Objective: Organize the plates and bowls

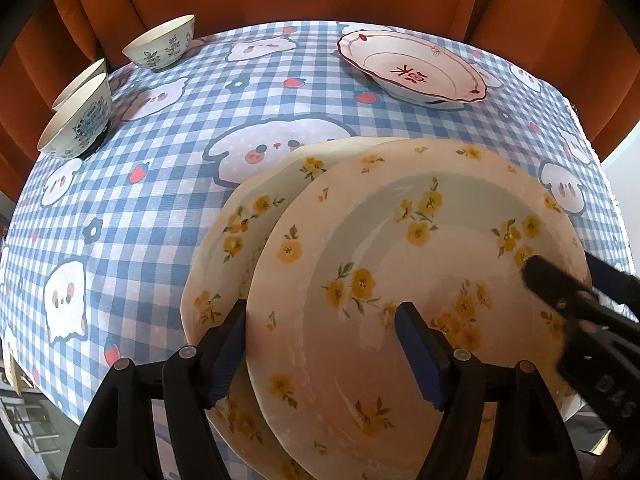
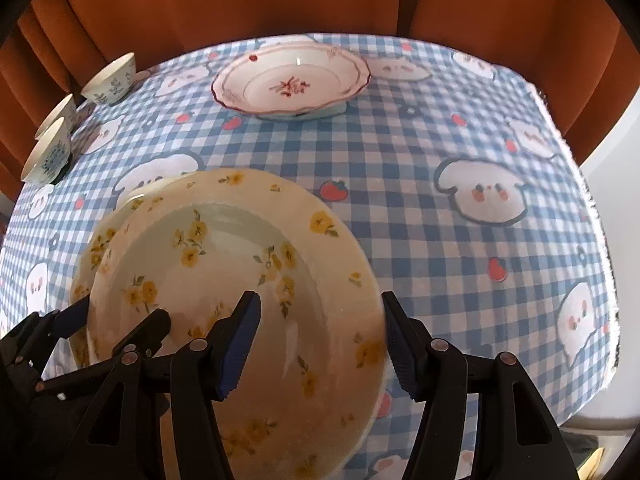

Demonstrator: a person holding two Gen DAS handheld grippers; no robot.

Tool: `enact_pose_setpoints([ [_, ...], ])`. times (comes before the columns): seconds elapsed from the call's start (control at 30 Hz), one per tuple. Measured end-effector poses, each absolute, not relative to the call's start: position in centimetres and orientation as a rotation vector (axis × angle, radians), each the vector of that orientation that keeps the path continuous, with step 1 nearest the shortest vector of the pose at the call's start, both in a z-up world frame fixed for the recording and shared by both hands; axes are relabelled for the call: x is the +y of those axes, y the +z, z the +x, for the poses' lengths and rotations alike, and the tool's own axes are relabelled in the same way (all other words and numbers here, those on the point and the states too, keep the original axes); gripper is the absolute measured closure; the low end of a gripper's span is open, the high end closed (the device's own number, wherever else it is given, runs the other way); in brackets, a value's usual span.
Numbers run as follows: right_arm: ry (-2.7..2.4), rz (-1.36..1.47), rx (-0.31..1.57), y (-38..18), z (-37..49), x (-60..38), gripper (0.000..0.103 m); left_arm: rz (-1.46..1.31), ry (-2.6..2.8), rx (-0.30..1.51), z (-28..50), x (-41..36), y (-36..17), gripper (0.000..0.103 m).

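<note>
Both grippers' jaws agape astride top yellow-flowered plate [image 1: 400, 280], unevenly atop another [image 1: 224, 248].

Soft daylight, faint glare — fisheye-bent, dark corners

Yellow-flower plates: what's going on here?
A person with a gripper in each hand is stacking the upper yellow-flower plate onto the lower yellow-flower plate, offset. The left gripper straddles its left rim, the right gripper its right rim; neither visibly clamps. The red-pattern plate and three bowls wait at the checked tablecloth's far side.
</note>
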State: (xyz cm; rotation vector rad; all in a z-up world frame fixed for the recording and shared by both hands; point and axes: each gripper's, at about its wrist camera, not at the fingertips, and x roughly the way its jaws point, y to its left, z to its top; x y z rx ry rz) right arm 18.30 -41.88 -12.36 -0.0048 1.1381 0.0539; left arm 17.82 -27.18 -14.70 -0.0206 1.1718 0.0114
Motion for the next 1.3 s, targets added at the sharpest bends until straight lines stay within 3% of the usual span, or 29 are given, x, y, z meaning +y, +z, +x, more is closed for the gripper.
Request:
enact_pose_setpoints([
  [0.13,0.038,-0.047,1.137,-11.9,18.0,-42.2,0.066,-0.018,0.014,1.177,17.9,-27.1,-14.7,0.028],
  [1.13,0.114,-0.069,1.178,-13.4,20.4,-39.7,0.065,0.028,0.131,1.164,17.4,-25.0,-13.0,0.026],
  [1.3,0.081,-0.063,1.184,-13.6,20.4,-39.3,0.06,0.045,0.086,1.174,17.9,-24.8,-13.1,0.026],
])
